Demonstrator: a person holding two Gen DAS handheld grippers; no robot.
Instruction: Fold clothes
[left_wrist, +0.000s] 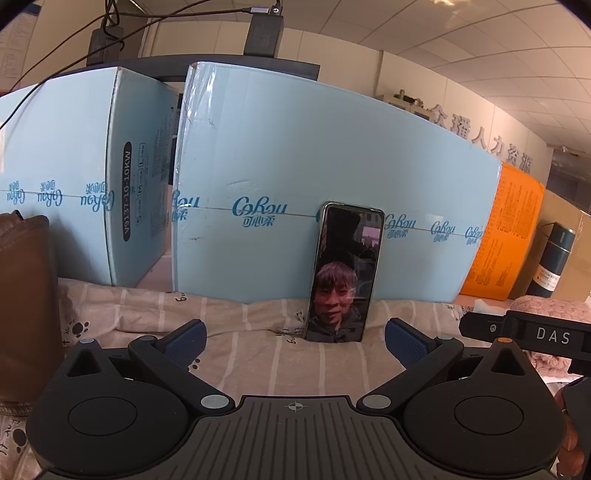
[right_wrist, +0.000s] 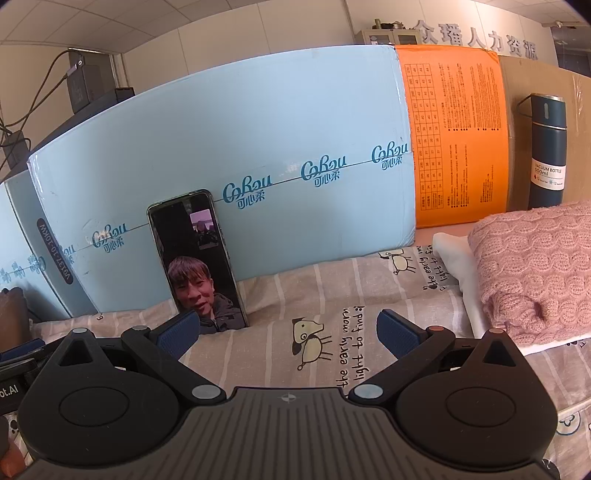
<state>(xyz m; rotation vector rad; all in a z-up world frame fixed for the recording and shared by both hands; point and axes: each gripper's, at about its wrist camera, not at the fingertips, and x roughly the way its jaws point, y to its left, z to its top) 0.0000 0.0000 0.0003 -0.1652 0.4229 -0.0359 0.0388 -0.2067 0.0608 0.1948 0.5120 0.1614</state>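
Observation:
A pink cable-knit sweater (right_wrist: 535, 269) lies folded on a white garment (right_wrist: 456, 258) at the right of the striped bedsheet (right_wrist: 325, 284); its edge shows in the left wrist view (left_wrist: 550, 306). A brown garment (left_wrist: 26, 295) stands at the left. My left gripper (left_wrist: 295, 343) is open and empty above the sheet. My right gripper (right_wrist: 288, 332) is open and empty above the sheet, left of the pink sweater. The right gripper's body shows at the right edge of the left wrist view (left_wrist: 535, 336).
Light blue cartons (left_wrist: 332, 192) and an orange box (right_wrist: 454, 133) form a wall behind the sheet. A phone (left_wrist: 341, 273) leans upright against the blue carton, also in the right wrist view (right_wrist: 199, 262). A dark vacuum bottle (right_wrist: 546, 151) stands at the back right.

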